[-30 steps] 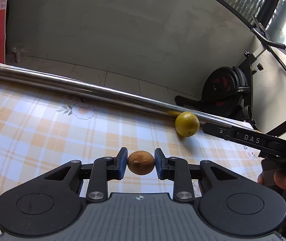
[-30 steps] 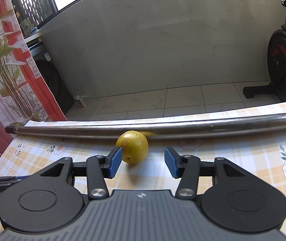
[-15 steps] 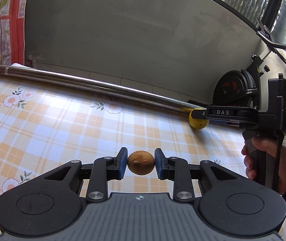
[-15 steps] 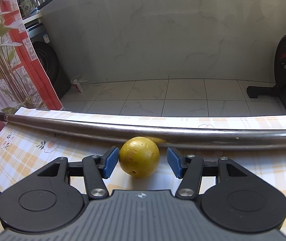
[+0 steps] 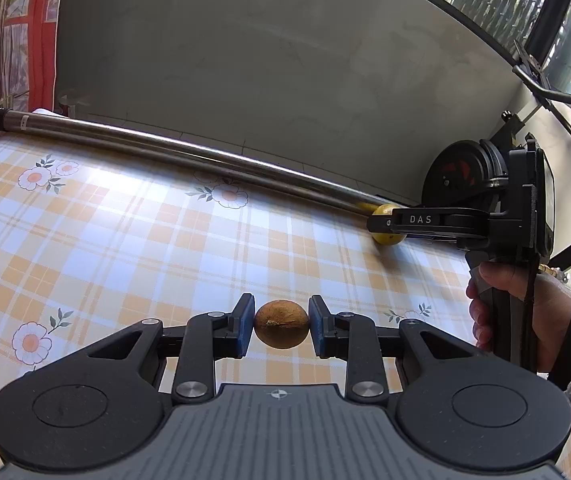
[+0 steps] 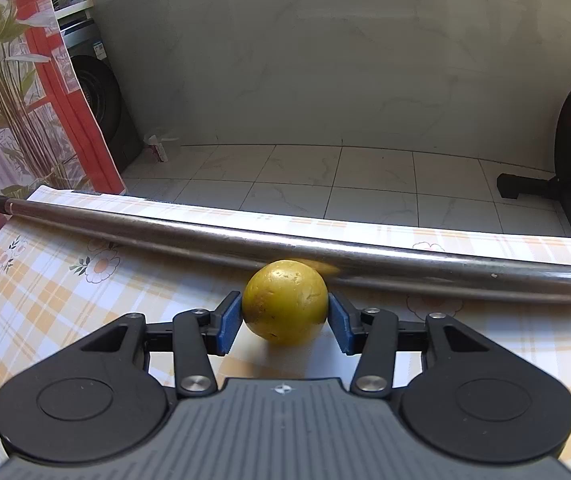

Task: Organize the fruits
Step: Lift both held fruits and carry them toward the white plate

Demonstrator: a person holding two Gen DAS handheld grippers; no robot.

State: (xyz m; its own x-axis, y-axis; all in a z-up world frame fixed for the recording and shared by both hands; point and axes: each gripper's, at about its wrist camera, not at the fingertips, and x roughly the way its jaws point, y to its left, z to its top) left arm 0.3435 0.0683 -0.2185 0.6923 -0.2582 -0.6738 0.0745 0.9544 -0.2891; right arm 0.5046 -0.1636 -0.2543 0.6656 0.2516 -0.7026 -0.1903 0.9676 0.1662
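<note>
My left gripper (image 5: 281, 326) is shut on a small brown fruit (image 5: 281, 323) and holds it above the checked tablecloth (image 5: 125, 240). My right gripper (image 6: 285, 314) has closed its blue pads onto a round yellow fruit (image 6: 285, 306) that rests on the cloth against the metal pipe (image 6: 405, 260). In the left wrist view the right gripper (image 5: 389, 226) shows at the right, held by a hand, with the yellow fruit (image 5: 385, 238) partly hidden behind its finger.
A long steel pipe (image 5: 165, 152) lies along the table's far edge. An exercise bike (image 5: 465, 176) stands on the tiled floor (image 6: 365, 184) beyond the table. A red floral curtain (image 6: 13, 100) hangs at the left.
My right gripper moved forward around the yellow fruit and closed its pads onto it. My left gripper, still holding the brown fruit, swung its view leftward.
</note>
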